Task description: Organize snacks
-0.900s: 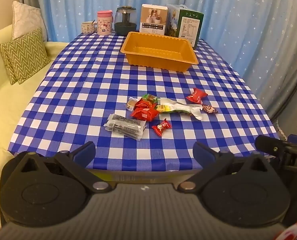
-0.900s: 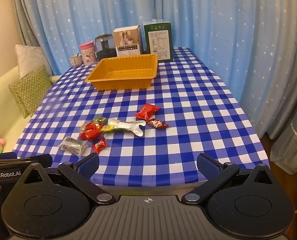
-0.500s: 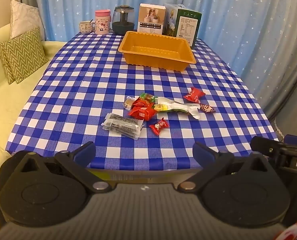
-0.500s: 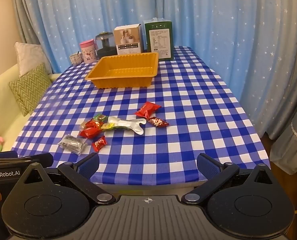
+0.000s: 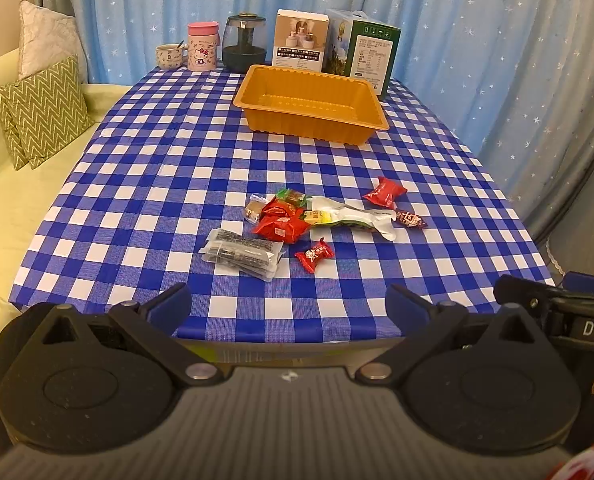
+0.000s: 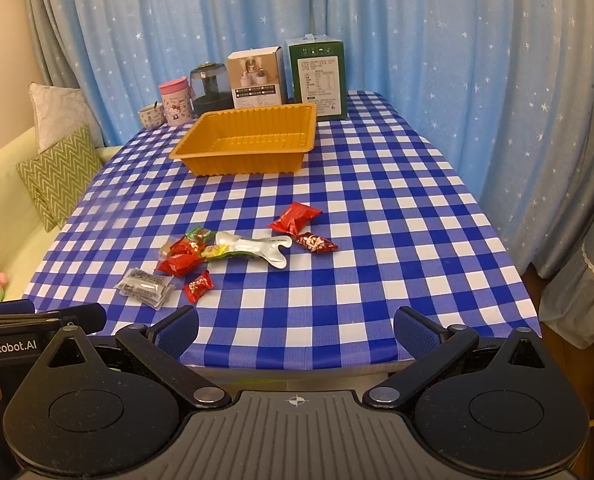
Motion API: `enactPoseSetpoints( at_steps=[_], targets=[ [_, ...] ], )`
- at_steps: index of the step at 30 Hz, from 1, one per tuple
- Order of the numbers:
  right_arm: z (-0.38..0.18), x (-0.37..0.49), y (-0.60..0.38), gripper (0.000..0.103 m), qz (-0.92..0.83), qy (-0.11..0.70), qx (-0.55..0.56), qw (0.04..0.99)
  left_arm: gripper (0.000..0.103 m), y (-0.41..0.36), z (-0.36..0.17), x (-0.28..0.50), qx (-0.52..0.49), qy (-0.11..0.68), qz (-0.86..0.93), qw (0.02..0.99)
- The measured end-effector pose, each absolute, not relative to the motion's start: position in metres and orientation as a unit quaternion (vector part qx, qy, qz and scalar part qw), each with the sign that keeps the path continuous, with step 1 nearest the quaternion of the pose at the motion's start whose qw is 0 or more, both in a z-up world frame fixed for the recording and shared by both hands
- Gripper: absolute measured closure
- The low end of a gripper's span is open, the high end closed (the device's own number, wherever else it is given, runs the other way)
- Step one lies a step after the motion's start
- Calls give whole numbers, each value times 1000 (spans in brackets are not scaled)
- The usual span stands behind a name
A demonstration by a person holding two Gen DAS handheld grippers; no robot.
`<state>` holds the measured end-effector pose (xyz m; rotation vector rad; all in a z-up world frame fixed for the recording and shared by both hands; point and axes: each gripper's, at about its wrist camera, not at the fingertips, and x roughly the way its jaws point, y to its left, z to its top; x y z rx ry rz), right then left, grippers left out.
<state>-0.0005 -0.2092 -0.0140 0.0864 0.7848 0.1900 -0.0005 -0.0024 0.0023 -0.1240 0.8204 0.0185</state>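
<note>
Snack packets (image 5: 297, 220) lie scattered before an orange tray (image 5: 312, 106); both grippers, left gripper (image 5: 289, 306) and right gripper (image 6: 296, 330), gape empty. Light, crinkly, likely slippery wrappers look best pinched mid-body.

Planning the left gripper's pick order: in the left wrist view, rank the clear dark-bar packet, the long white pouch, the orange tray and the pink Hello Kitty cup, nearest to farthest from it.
1. Clear dark-bar packet: just ahead, slightly left.
2. Long white pouch: mid-table, right of centre.
3. Orange tray: far half, centre.
4. Pink Hello Kitty cup: back edge, left.

The left gripper is open.
</note>
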Motion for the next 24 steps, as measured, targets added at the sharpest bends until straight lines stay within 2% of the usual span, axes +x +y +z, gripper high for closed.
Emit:
enactPoseSetpoints(
  at_steps=[24],
  targets=[
    [-14,1,-209,0,92,384,42,918,1,1,1,0,-61,398,4,915]
  ],
)
